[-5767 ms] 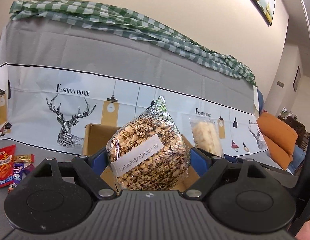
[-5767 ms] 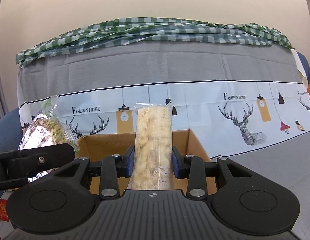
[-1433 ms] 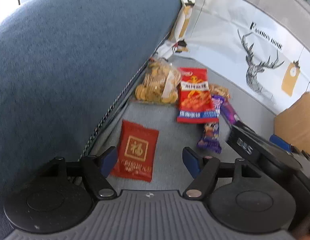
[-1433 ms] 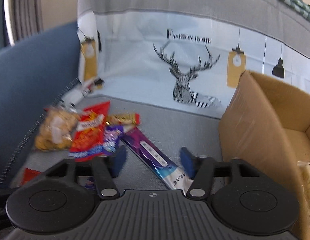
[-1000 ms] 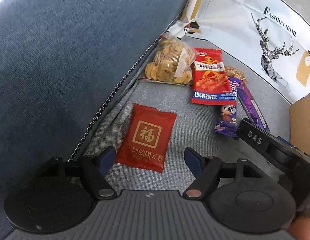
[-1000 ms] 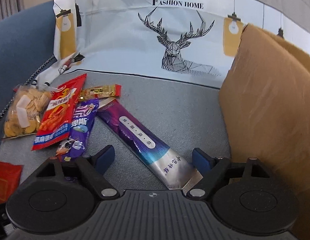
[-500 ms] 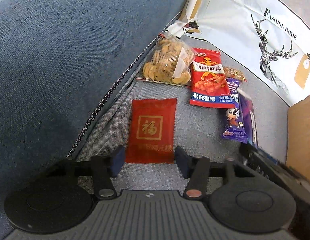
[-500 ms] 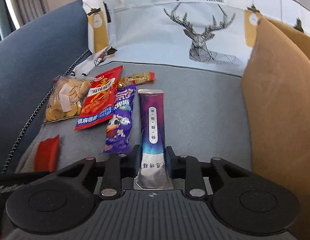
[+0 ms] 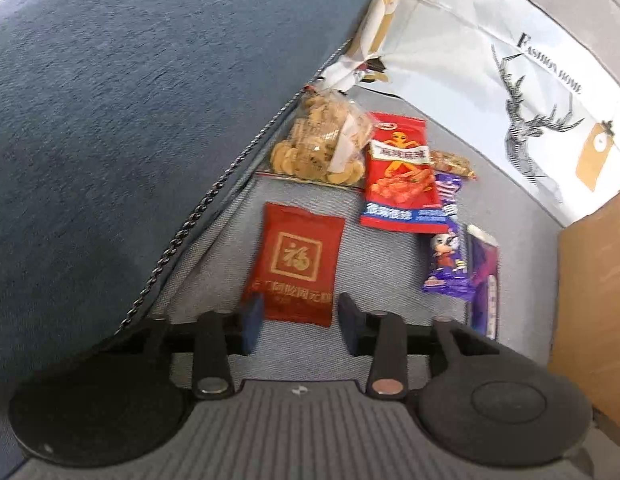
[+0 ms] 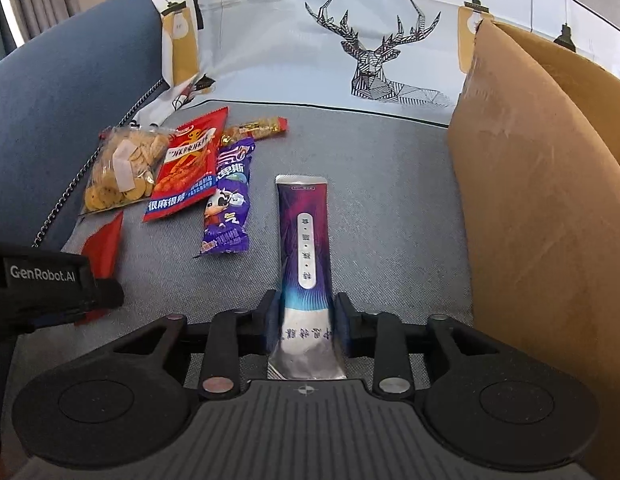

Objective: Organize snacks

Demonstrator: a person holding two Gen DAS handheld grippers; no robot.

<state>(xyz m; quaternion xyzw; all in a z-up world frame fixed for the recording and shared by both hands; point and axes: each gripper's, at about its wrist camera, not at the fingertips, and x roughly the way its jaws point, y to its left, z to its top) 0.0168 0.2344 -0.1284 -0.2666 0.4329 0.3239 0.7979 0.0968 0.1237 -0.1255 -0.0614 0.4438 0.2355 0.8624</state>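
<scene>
Grey woven sofa seat [image 10: 390, 200] with a dark blue cushion on the left and a white deer-print cloth [image 10: 370, 40] behind serves as the sorting surface, and a brown cardboard box [image 10: 530, 200] stands on it at the right. Most of the job looks unfinished: five packets lie outside the box, and what the box holds cannot be seen from here. The right gripper [image 10: 305, 326] has its pads against the silver end of a long purple-and-silver stick pouch [image 10: 303, 248], though the jaws are easing apart a little, so the grip may not be firm. The left gripper [image 9: 297, 322] is half-open and closing, its fingers flanking the near edge of a flat red sachet with a gold square emblem [image 9: 295, 268]; the pads do not seem to press on it yet. Untouched farther back are a clear bag of round biscuits [image 10: 119, 168], a red chilli-strip packet [image 10: 187, 168] beside it, a small purple cartoon-printed wrapper [image 10: 227, 200] and a thin orange bar [image 10: 255, 128] behind that. By my reckoning these two pickups come next, then four more items.
</scene>
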